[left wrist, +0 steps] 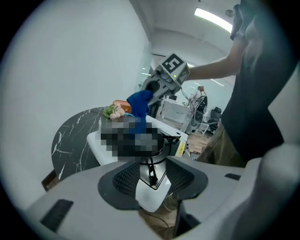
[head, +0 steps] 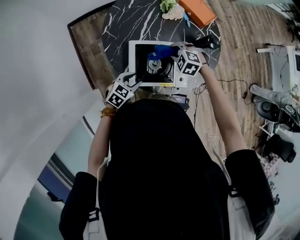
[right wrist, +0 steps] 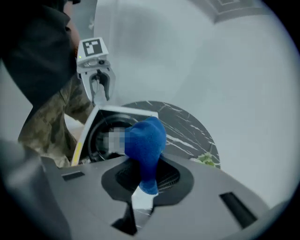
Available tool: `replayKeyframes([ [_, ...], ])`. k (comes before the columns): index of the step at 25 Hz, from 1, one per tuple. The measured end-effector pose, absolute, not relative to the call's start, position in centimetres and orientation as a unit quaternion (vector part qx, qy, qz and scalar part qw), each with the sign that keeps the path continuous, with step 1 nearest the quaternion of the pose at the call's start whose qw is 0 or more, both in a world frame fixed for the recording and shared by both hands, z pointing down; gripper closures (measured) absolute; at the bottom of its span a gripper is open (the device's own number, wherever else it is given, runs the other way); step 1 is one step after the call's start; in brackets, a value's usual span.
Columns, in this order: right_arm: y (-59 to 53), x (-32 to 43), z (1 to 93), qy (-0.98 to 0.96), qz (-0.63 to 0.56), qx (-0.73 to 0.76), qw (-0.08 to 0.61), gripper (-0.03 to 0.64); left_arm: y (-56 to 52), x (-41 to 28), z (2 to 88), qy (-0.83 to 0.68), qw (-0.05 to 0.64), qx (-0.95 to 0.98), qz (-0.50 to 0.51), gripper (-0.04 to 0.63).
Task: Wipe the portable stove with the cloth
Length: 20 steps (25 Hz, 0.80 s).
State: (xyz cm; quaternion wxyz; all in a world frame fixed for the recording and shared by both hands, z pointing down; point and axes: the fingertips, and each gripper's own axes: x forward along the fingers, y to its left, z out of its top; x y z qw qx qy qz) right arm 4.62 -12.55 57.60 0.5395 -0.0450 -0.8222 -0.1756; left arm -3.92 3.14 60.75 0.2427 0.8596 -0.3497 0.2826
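Observation:
A white portable stove (head: 132,61) with a dark burner sits on the round black marble table (head: 117,23). My right gripper (head: 171,49) hangs above the burner, shut on a bunched blue cloth (head: 161,50). In the right gripper view the cloth (right wrist: 147,145) bulges out from between the pads, over the stove (right wrist: 108,115). My left gripper (head: 132,77) is at the stove's near left corner. In the left gripper view its jaws (left wrist: 152,176) stand open on either side of that white corner (left wrist: 150,192), and the cloth (left wrist: 139,104) hangs beyond.
A small bunch of flowers (head: 169,8) and an orange box (head: 199,10) lie at the table's far side, with a black object (head: 208,43) at its right edge. Cables and office chairs (head: 276,110) stand on the wooden floor to the right. A white wall is on the left.

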Motion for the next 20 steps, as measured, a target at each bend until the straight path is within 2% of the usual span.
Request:
replayKeyframes([
  [3, -17.3, 5.6, 59.3, -0.765, -0.22, -0.079, 0.601, 0.578, 3.1, -3.8, 62.6, -0.397, 0.261, 0.824, 0.308, 0.42],
  [6, -17.6, 5.1, 62.6, -0.722, -0.24, -0.153, 0.63, 0.577, 3.2, -3.9, 64.2, -0.426, 0.282, 0.794, 0.328, 0.42],
  [10, -15.4, 3.3, 64.2, -0.741, -0.149, -0.212, 0.619, 0.454, 2.5, -3.9, 65.1, -0.463, 0.294, 0.77, 0.327, 0.429],
  [12, -15.1, 2.3, 64.5, -0.752, -0.125, -0.216, 0.61, 0.454, 2.3, -3.9, 65.0, -0.491, 0.301, 0.755, 0.314, 0.442],
  [20, -14.4, 1.0, 66.1, -0.716, -0.206, -0.245, 0.621, 0.519, 1.8, -2.1, 65.5, -0.464, 0.285, 0.755, 0.367, 0.555],
])
